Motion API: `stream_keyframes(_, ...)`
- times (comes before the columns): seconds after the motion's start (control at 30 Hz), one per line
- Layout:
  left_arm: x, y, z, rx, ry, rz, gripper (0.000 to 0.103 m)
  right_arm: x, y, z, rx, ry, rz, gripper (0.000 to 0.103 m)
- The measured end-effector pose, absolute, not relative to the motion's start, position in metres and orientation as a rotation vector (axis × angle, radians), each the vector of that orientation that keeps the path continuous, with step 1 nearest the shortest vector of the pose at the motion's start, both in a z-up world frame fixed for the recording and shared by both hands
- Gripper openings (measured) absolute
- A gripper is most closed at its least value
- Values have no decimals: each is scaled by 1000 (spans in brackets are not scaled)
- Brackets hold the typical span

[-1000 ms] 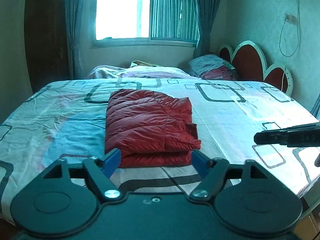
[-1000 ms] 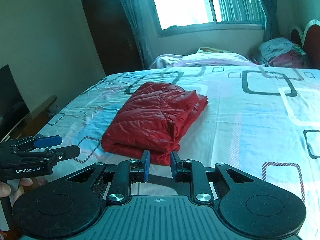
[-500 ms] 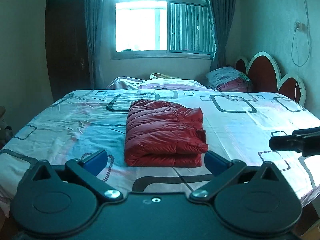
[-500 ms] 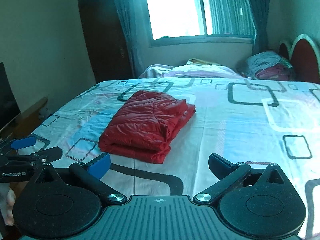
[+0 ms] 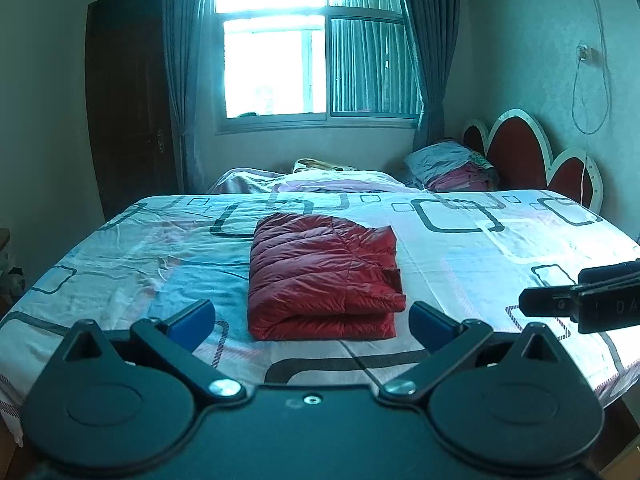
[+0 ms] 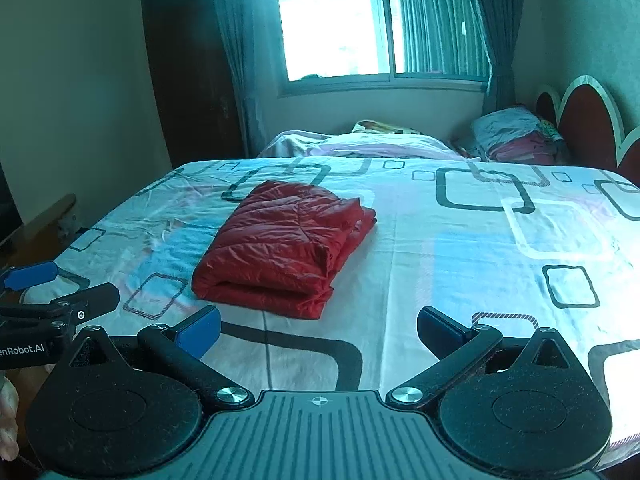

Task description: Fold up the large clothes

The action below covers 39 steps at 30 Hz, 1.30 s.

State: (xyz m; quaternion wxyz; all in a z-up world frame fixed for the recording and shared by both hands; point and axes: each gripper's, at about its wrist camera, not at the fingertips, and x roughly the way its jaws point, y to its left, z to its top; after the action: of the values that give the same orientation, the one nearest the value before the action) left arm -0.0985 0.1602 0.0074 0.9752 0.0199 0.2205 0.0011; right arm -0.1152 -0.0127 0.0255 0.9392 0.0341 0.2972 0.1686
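I see the red jacket point(image 5: 324, 276) folded into a compact block toward the near edge of the bed point(image 5: 500, 248); my left gripper point(image 5: 312, 322) and right gripper point(image 6: 318, 330) hover spread wide, holding nothing, so I judge folding finished

Legible text: white lettering "enRobot.AI", cut off at the frame edge, on the black body of the left gripper point(image 6: 60, 292).
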Motion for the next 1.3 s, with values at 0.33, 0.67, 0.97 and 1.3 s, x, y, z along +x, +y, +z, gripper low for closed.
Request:
stream_keyframes(0.33,-100,164,8,38,439,-6,103,-120,-9,30,73,600,343,103)
stream_keyframes(0.67,-102,169,9,28,436,-9,103,-120,-6,33,65,600,343,103)
stream_keyframes(0.97,-103,170,9,28,432,-13,103,-118,-10,33,72,601,342,103)
stream_keyframes(1.3,-99,172,9,31,434,-15,103,-119,-11,34,72,600,340,103)
